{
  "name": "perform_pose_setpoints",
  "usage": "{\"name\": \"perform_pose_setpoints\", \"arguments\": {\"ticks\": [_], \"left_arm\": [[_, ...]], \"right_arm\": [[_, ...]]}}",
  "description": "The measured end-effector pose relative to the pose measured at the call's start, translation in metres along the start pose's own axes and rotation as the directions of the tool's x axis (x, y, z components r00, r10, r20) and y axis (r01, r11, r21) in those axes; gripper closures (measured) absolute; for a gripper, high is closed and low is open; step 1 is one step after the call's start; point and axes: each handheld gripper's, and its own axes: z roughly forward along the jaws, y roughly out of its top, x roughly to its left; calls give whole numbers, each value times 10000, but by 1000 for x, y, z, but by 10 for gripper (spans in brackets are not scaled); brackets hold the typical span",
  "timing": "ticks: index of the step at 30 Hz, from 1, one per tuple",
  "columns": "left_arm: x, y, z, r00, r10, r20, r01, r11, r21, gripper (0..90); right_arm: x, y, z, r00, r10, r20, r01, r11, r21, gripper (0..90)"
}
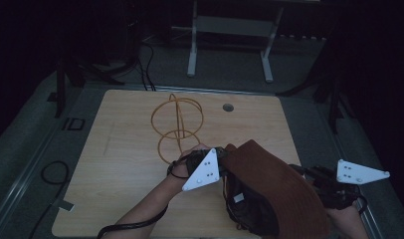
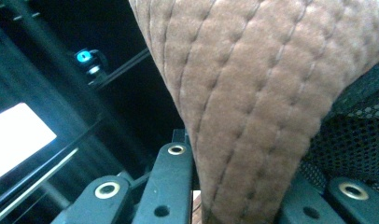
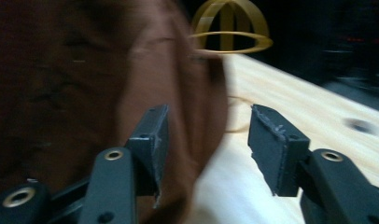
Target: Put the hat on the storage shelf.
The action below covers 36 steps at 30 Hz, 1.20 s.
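- a brown quilted hat (image 1: 277,186) hangs lifted over the near right part of the wooden table (image 1: 120,169), its crown raised toward the left gripper (image 1: 221,158) and its dark mesh lining showing beneath.
- in the left gripper view the quilted fabric runs down between the black jaws, which stand close on either side of it: this claw appears clamped on the hat's edge.
- the right gripper (image 3: 204,140) hangs wide open with nothing in it; in its own view the hat's brown side (image 3: 131,93) lies just beside the left-hand jaw, blurred, with bare table between the pads.
- beyond the hat, toward the table's middle, stands a golden wire stand (image 1: 177,127) of hoops on a post, well apart from both claws.
- judged from this, the step in hand is lifting and steadying the hat; the next move likely calls for carrying it forward and lowering its opening squarely over the stand's top hoop, without tipping the light frame.
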Motion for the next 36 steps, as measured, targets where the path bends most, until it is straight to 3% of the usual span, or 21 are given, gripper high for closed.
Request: {"name": "perform_pose_setpoints", "arguments": {"ticks": [4,7,8,9,10,11,15,16,19,21,23,25,26,29,30,32,33,36], "left_arm": [[-3,2,3,9991,363,240,-364,9993,43,855],[-4,2,3,9981,538,287,-538,9986,-26,855],[-4,3,4,9974,691,191,-692,9976,82,855],[-4,3,5,9973,701,198,-702,9975,49,855],[-4,3,5,9973,701,198,-702,9975,49,855],[-5,3,6,9974,720,77,-721,9974,95,855],[-6,4,8,9966,818,-48,-817,9964,238,855],[-5,4,9,9967,812,-76,-809,9963,288,854],[-5,4,10,9965,817,-159,-812,9962,330,854],[-3,3,11,9964,809,-251,-798,9959,425,854],[-3,3,11,9960,831,-342,-811,9952,552,854],[-2,2,11,9961,796,-372,-773,9953,581,854],[-1,1,10,9958,771,-498,-739,9952,647,854],[1,-1,9,9961,647,-605,-607,9959,667,854],[2,-1,8,9962,604,-631,-561,9961,678,854],[2,-3,8,9959,546,-727,-493,9961,727,853],[3,-3,8,9960,539,-714,-487,9962,728,853],[6,-5,6,9941,350,-1022,-275,9969,733,825]], "right_arm": [[15,2,15,9897,-592,-1306,646,9972,375,413],[19,1,20,9828,-763,-1684,854,9952,476,392],[21,1,23,9772,-735,-1992,850,9951,499,384],[22,0,29,9663,-600,-2504,750,9959,508,357],[22,0,29,9663,-600,-2504,750,9959,508,357],[23,-2,36,9576,-473,-2842,649,9965,526,315],[22,-3,47,9556,-169,-2940,405,9964,744,297],[22,-3,52,9506,-92,-3103,353,9963,784,300],[22,-2,55,9486,-88,-3164,344,9965,757,331],[22,-2,59,9420,-185,-3350,418,9972,625,409],[22,-2,61,9298,-192,-3675,420,9976,543,510],[23,-3,61,9246,-264,-3799,467,9979,445,607],[23,-3,61,9254,-368,-3772,551,9978,377,670],[23,-2,59,9449,-493,-3236,589,9981,199,870],[22,-2,58,9535,-523,-2969,595,9981,152,890],[21,-1,58,9555,-437,-2916,527,9983,229,895],[22,0,57,9631,-507,-2643,595,9979,255,900],[25,2,56,9751,-540,-2151,610,9978,264,900]]}}
